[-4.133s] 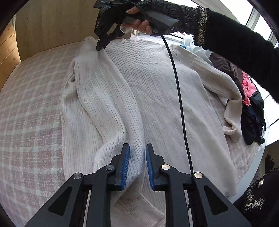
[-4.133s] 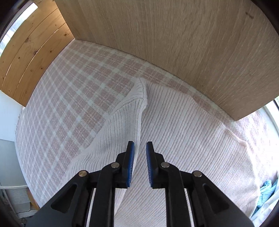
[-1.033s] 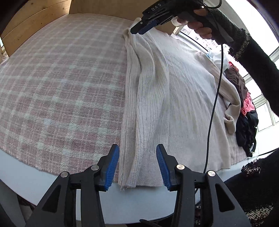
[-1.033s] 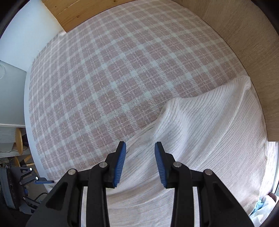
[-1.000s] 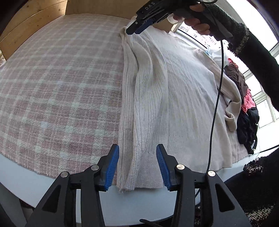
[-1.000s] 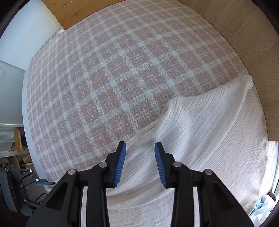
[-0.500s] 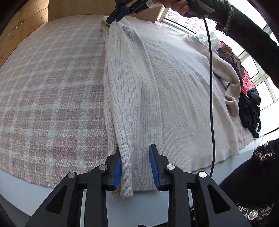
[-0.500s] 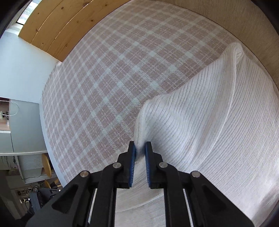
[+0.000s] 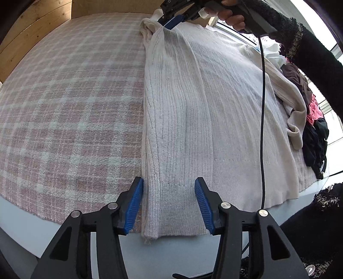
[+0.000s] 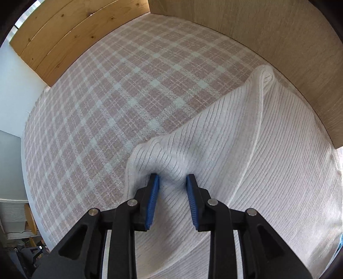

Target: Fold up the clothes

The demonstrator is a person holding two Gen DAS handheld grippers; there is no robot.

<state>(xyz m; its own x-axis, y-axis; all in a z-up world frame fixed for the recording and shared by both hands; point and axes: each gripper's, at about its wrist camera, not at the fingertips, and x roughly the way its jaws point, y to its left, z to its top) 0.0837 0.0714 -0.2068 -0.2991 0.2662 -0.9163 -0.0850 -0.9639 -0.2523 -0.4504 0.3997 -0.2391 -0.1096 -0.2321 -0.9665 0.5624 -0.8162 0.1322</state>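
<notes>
A cream ribbed sweater (image 9: 193, 107) lies flat on the pink plaid cloth (image 9: 75, 96), its left side folded inward in a long straight strip. My left gripper (image 9: 169, 201) stands open at the hem, its pads on either side of that folded strip. At the far shoulder, my right gripper (image 9: 171, 20) is held by a hand in a dark sleeve. In the right wrist view the right gripper (image 10: 172, 193) is open, and a raised ridge of the sweater (image 10: 246, 161) sits between its pads. The sweater's other sleeve (image 9: 293, 120) lies unfolded at the right.
A pile of dark, pink and brown clothes (image 9: 315, 137) sits at the right edge. A black cable (image 9: 262, 128) hangs across the sweater. Wooden panels (image 10: 257, 32) wall the far side. The table's near edge (image 9: 64, 225) runs just under my left gripper.
Both grippers were shut on the sweater's folded edge half a second ago and have now opened. The fold lies straighter than one second ago.
</notes>
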